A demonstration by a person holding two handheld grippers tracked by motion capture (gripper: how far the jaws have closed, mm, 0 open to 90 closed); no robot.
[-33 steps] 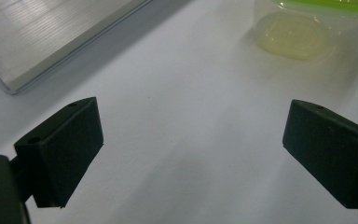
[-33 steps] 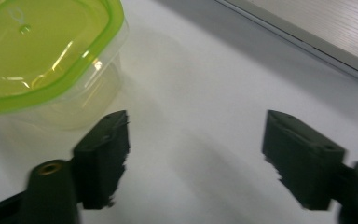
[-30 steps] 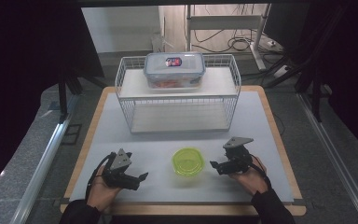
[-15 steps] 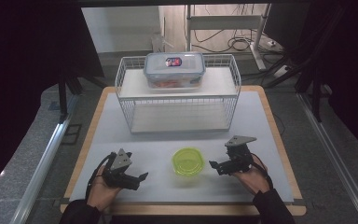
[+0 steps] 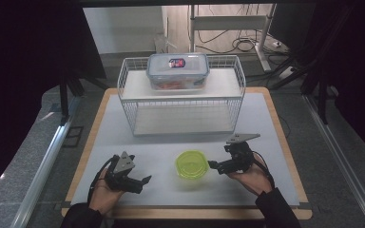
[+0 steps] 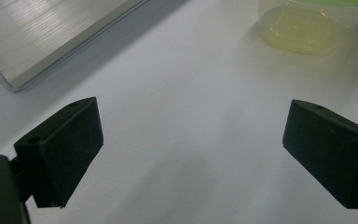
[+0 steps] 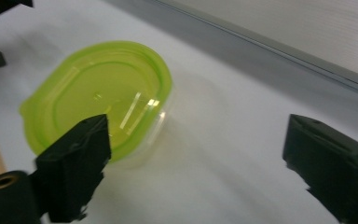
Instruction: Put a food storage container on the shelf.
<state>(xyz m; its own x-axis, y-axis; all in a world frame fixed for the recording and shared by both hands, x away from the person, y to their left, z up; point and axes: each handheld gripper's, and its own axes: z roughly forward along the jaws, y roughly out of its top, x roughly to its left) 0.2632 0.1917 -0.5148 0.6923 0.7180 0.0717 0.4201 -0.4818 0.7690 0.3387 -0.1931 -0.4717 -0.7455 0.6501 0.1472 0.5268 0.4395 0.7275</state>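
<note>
A small round container with a lime-green lid (image 5: 192, 164) stands on the white mat near the front. My right gripper (image 5: 213, 166) lies just right of it and points at it. Its jaws are open and have just been closing a little, with nothing between them. In the right gripper view (image 7: 198, 135) the green lid (image 7: 98, 93) sits ahead, partly behind the left jaw. My left gripper (image 5: 142, 182) rests at the front left, open and empty. In the left gripper view (image 6: 193, 121) the container (image 6: 303, 32) shows far ahead.
A white wire rack (image 5: 180, 95) stands at the back middle. A clear lidded box (image 5: 177, 70) with red contents sits on its top shelf. Its lower shelf edge (image 6: 51, 42) shows in the left gripper view. The table's wooden rim (image 5: 285, 142) frames the mat.
The right hand has shifted very slightly beside the green-lidded container. The left hand and both containers have stayed in place.
</note>
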